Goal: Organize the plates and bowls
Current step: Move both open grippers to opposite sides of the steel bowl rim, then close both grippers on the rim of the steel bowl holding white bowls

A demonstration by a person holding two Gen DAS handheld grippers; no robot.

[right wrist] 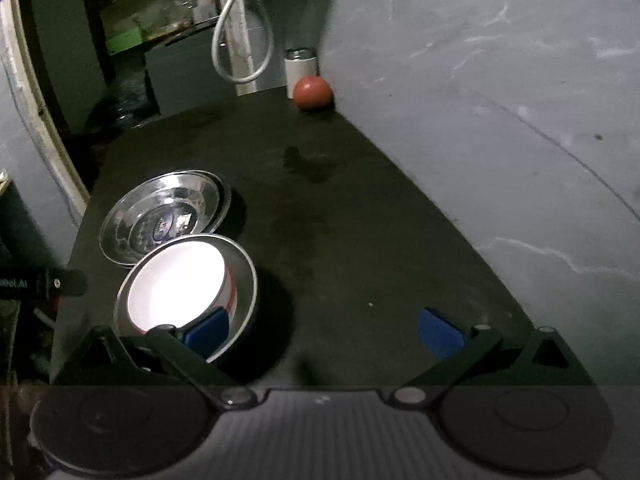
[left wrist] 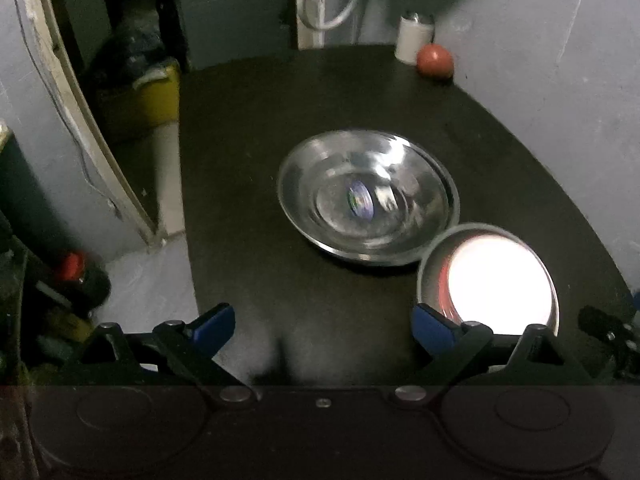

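Left wrist: both grippers [left wrist: 324, 326] [right wrist: 324, 328] apart, empty; ball [left wrist: 435, 61] & cup [left wrist: 412, 38] far back.

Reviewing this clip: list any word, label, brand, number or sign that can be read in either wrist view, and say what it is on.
Nothing reads with certainty.
Sticker inside the steel plate: blue and green, print too blurred to read.
White letters on dark equipment at the left edge of the right wrist view: cut off and blurred, not legible.
White container at the back of the table: no print visible.
Red ball and white bowl: no text.
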